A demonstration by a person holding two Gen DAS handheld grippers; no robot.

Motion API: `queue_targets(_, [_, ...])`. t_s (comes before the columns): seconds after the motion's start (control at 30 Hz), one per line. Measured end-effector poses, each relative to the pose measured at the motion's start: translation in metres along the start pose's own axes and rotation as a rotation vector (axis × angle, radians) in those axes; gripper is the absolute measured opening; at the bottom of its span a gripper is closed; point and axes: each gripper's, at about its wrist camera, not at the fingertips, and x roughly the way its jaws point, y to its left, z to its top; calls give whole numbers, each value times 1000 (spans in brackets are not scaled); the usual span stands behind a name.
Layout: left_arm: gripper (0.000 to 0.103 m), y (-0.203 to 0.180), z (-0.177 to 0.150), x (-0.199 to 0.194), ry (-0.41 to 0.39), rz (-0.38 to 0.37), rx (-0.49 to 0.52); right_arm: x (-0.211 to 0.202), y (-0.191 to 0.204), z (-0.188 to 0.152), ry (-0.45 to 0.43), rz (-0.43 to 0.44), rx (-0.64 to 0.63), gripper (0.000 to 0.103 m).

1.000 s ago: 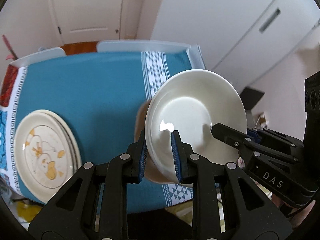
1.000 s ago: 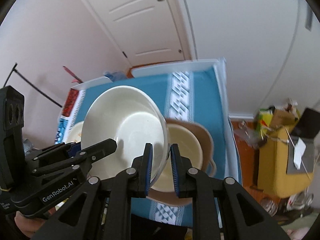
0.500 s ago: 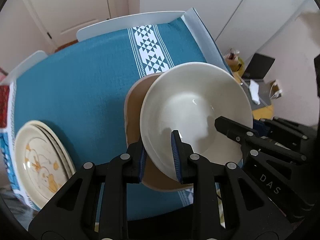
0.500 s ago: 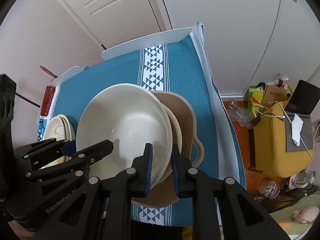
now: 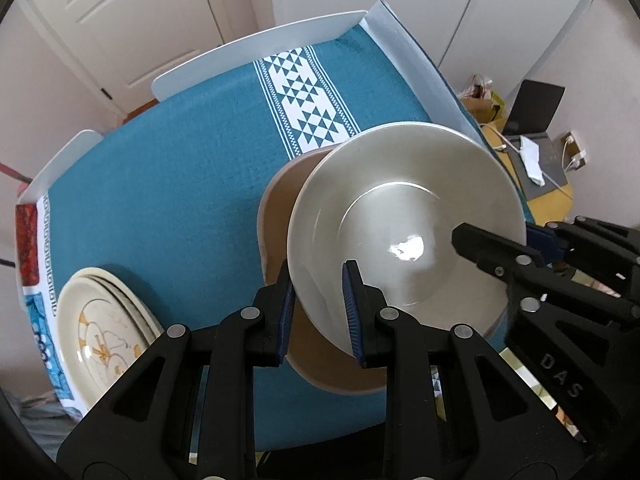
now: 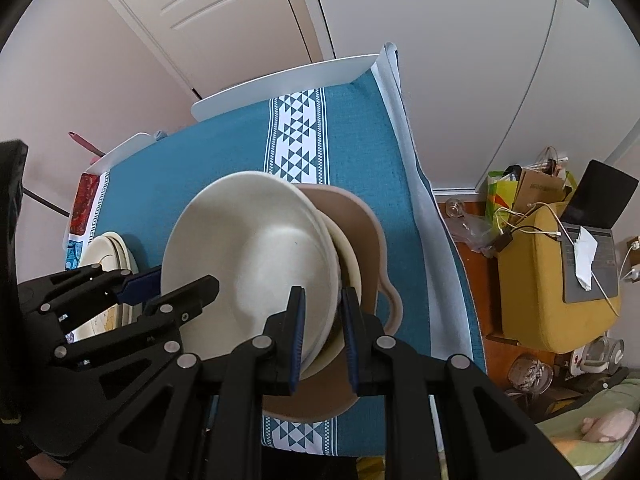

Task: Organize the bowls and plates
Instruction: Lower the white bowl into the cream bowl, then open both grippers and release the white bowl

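A white bowl (image 5: 400, 216) (image 6: 248, 248) hangs between both grippers, low over a tan handled dish (image 5: 280, 208) (image 6: 360, 220) on the teal tablecloth. My left gripper (image 5: 318, 280) is shut on the bowl's near-left rim, and it also shows in the right wrist view (image 6: 172, 280). On the opposite rim my right gripper (image 6: 322, 300) is shut too, seen from the left wrist as well (image 5: 520, 248). A cream bowl (image 6: 350, 256) sits inside the tan dish, mostly covered. A stack of cream plates (image 5: 100, 332) (image 6: 104, 248) with an orange pattern lies at the table's left.
The table's near edge (image 6: 304, 440) runs just under the tan dish, and its right edge (image 6: 432, 240) drops to the floor. White chair backs (image 5: 260, 48) stand at the far side. A yellow chair (image 6: 560, 280) with a laptop and bags sits right of the table.
Both grippers came down with the white bowl, which now sits lower over the tan dish. The left gripper rolled and tipped further toward the table. Both grips stayed shut.
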Motion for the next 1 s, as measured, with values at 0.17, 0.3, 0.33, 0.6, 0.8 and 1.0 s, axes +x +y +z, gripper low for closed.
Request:
queue_targets(0.17, [21, -1, 0, 5, 11, 6, 3, -1, 1, 0, -6, -13, -8, 17])
queue_targets(0.3, [21, -4, 1, 5, 6, 22, 15, -1, -2, 1, -2, -9, -2, 17])
queue_targets(0.33, [21, -4, 1, 5, 5, 22, 14, -1, -2, 1, -2, -5, -2, 17])
queue_targets(0.6, [21, -2, 1, -1, -8, 4, -3, -4, -2, 0, -6, 0, -9, 17])
queue_targets(0.8, [21, 10, 5, -37, -100, 4, -25, -20, -3, 1, -31, 11, -4, 17])
queue_targets(1.0, [50, 38, 0, -109, -325, 2, -74, -77, -3, 1, -165, 76, -21, 21])
